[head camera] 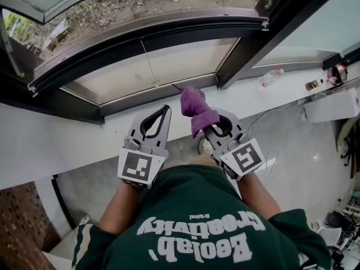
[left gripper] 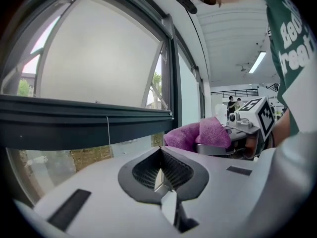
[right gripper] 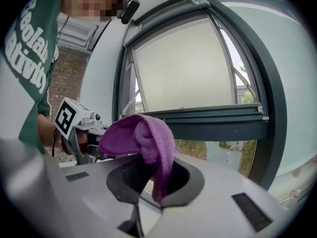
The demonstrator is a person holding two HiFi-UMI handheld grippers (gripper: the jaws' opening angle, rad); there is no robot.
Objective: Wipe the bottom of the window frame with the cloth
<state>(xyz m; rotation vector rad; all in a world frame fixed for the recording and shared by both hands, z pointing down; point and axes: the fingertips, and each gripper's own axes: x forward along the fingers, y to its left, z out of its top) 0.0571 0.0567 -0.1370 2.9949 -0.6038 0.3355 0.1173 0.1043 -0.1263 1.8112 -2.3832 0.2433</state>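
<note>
window frame (head camera: 169, 27) cut off, bottle (head camera: 271, 77) blurry

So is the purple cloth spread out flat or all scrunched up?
Scrunched up. The cloth is bunched in a lump, pinched in the right gripper and flopping over its jaws.

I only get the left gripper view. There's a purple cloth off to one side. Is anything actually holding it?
Observer: Yes. The right gripper is shut on the cloth, which bunches above the jaws and hangs down between them.
Operator: Is anything lying on the ledge by the window?
Observer: In the head view, a plastic bottle lies on the white ledge, off to the person's right.
</note>
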